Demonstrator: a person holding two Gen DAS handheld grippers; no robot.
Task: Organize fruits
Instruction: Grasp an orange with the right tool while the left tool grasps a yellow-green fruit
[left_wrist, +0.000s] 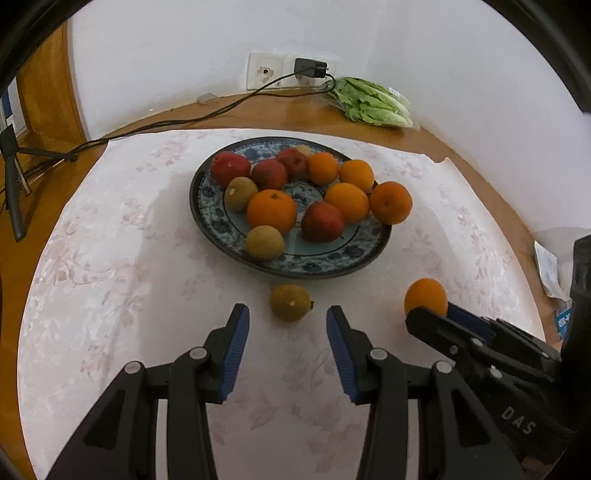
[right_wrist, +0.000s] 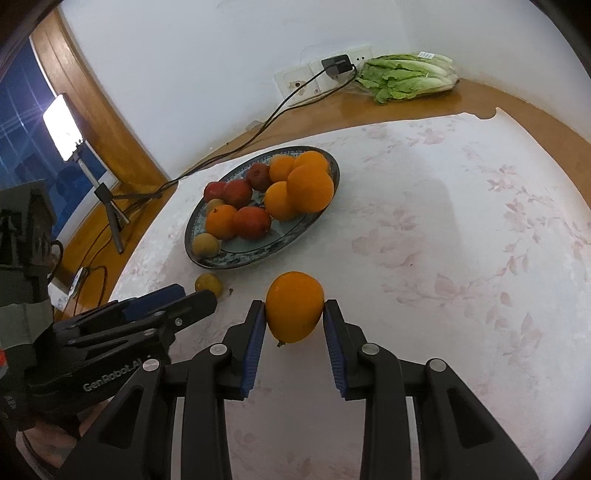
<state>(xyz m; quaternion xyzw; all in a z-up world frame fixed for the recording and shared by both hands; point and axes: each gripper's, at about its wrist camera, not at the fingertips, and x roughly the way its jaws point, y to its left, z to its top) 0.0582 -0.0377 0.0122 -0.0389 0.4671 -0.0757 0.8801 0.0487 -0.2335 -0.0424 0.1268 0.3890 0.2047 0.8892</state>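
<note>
I have the orange (right_wrist: 294, 308) pinched in my right gripper (right_wrist: 294, 314): both blue pads (right_wrist: 255, 332) press its sides, and it hangs just above the white flowered cloth (right_wrist: 443, 240), well in from the cloth's near edge. Its long axis stands nearly upright, tilted a little, with the small stem nub at the bottom pointing down and toward me. The right gripper slopes down toward the table, its fingers level with each other on either side of the fruit.

My left gripper (left_wrist: 287, 321) points more steeply down, its pads (left_wrist: 236, 343) spread apart with nothing between them. A small yellow-green fruit (left_wrist: 290, 302) lies on the cloth just beyond the fingertips, in line with the gap, its little tip pointing right. In the left wrist view the right gripper comes in from the right side, close beside the left one, with the orange at its tip.

Past the loose fruit sits the blue patterned plate (left_wrist: 332, 267), near the middle of the cloth, loaded with oranges, red fruits and more yellow-green ones; its near rim has a bare stretch. To the right of the plate the cloth lies open as far as its right edge. Beyond the cloth's far edge, bare wooden table (left_wrist: 258, 107) runs to the wall, with a bag of lettuce (left_wrist: 373, 101) in the far right corner and a black cable (left_wrist: 184, 120) trailing from the charger (left_wrist: 310, 68) off the left edge.
</note>
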